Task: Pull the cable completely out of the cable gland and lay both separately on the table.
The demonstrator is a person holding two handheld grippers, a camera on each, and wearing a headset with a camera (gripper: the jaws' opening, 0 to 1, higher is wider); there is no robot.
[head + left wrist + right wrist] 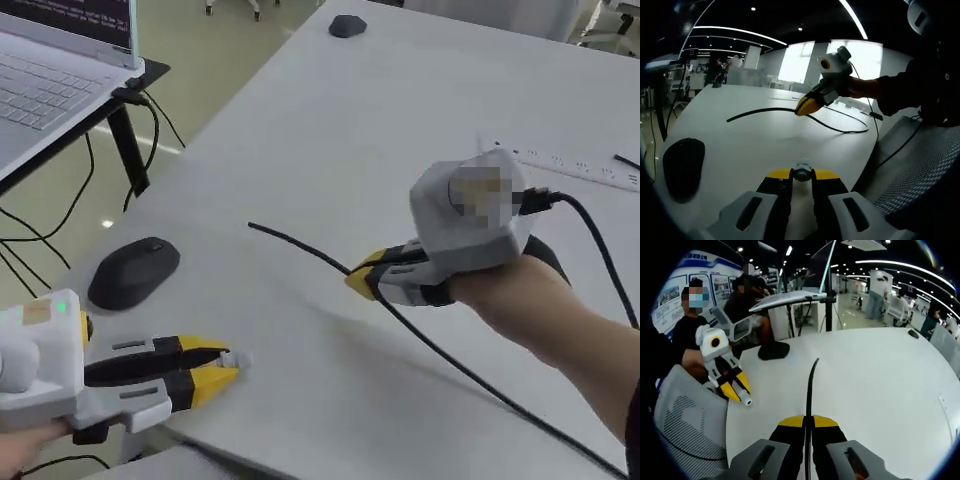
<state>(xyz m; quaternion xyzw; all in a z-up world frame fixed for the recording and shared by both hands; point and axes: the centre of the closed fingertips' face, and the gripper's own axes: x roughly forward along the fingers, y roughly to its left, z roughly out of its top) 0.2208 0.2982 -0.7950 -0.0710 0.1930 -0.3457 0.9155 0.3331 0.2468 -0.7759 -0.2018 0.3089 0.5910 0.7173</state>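
I'm over a white counter (330, 110) in an open office. My right tool (354, 282) pinches the black cable (300, 245). My left tool (230, 363), well apart, is clamped on the cable gland (801, 172).

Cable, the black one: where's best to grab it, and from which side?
Probably grab the cable on the straight stretch near its free end, from above, jaws across it: it is thin and straight there. The right gripper grips it further along; the left gripper holds the cable gland.
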